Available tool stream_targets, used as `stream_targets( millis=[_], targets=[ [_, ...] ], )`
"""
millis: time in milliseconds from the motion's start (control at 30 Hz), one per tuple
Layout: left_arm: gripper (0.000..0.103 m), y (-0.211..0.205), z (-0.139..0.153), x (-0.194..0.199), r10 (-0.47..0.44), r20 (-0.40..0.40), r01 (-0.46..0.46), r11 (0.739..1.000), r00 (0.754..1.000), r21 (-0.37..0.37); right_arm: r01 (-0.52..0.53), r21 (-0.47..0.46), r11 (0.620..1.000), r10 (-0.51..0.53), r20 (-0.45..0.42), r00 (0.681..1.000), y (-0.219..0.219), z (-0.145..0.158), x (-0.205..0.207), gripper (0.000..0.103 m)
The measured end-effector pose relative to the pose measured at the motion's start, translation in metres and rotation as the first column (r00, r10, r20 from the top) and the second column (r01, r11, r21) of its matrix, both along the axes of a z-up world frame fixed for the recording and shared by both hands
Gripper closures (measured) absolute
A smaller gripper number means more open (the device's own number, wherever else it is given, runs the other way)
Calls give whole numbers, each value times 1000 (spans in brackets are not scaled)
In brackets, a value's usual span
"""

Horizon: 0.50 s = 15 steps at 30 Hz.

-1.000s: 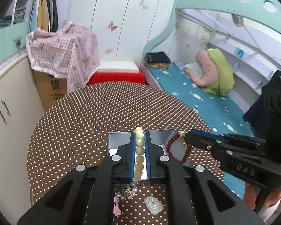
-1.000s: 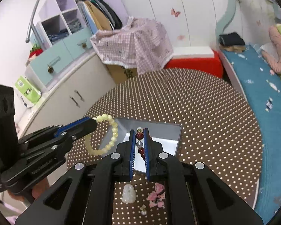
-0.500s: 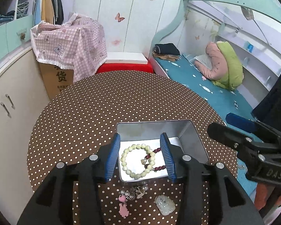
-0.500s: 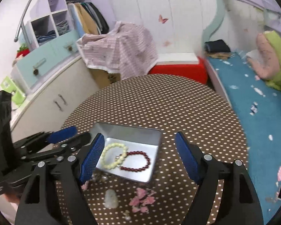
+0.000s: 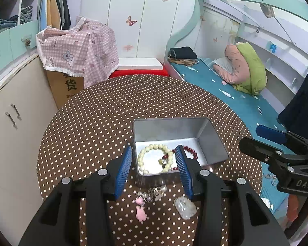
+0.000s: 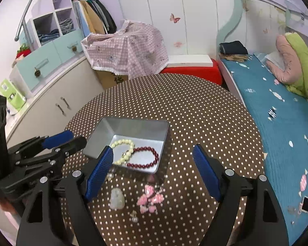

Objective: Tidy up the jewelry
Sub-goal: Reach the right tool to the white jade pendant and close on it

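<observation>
Both bracelets, cream [image 5: 155,157] and red [image 6: 144,156], now lie in the tin [image 5: 213,141]; both grippers, left [image 5: 155,169] and right [image 6: 154,173], have just opened, empty. Only the right view shows pink charms [image 6: 151,198].

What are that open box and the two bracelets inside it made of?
The box looks like thin brushed metal, matte silver with soft reflections. The cream bracelet seems to be glossy round beads, stone or plastic. The red bracelet has dark, shiny beads, possibly glass or stone.

A cream bead bracelet [image 6: 123,150] and a red bead bracelet [image 6: 145,157] are seen lying in the metal tin [image 6: 104,135] on the dotted tabletop [image 6: 195,112]. The right gripper [image 6: 154,172] is held above with jaws spread wide, having just been opening, nothing between them.
</observation>
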State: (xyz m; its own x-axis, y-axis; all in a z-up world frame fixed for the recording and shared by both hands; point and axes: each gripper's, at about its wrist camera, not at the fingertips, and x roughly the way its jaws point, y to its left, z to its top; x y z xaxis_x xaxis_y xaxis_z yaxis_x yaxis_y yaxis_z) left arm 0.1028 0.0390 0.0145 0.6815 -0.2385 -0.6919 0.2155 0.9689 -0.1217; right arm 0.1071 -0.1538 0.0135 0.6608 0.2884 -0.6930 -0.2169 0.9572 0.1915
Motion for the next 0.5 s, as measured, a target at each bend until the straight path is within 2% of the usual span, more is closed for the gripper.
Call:
stream_targets(
  millis=[200, 500],
  targets=[
    [59, 11, -13, -19, 11, -12, -11, 1000, 1000, 5, -61, -29, 998, 61, 16, 998, 8, -7, -28, 25],
    [58, 25, -37, -43, 24, -52, -22, 999, 998, 35, -166, -78, 983, 163, -40, 986, 38, -41, -51, 25]
  ],
)
